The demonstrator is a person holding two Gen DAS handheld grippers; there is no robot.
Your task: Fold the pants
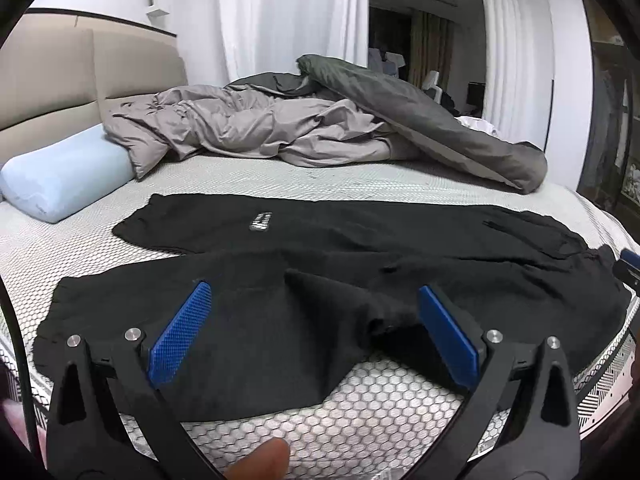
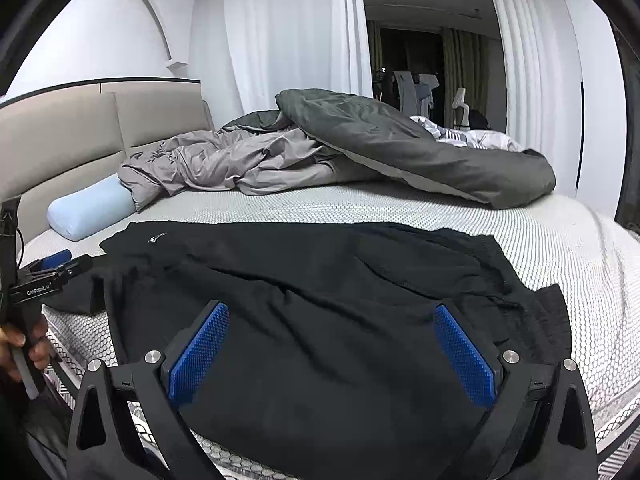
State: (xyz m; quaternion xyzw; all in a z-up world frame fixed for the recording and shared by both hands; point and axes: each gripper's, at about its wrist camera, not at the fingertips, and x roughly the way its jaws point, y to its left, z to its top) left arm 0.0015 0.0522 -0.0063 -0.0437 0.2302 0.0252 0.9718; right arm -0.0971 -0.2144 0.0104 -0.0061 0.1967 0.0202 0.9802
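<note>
**Black pants spread along near edge of mattress**

Pants (image 1: 320, 264) lying flat on bare mattress (image 1: 360, 408), legs toward headboard end, waistband toward foot end. Left gripper (image 1: 316, 292) spread wide over lower legs, holding nothing. Right gripper (image 2: 332, 312) likewise wide apart above seat area. Rumpled grey duvet (image 2: 320, 156) along far edge, blue pillow (image 1: 68, 176) at far headboard corner.

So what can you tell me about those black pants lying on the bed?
The black pants lie spread out, mostly flat, across the honeycomb-patterned mattress. The fabric looks soft and matte, wrinkled near the middle. The two legs part toward the pillow side, and the farther one bears a small white logo. Both open grippers hover at the near edge; contact is unclear.
</note>
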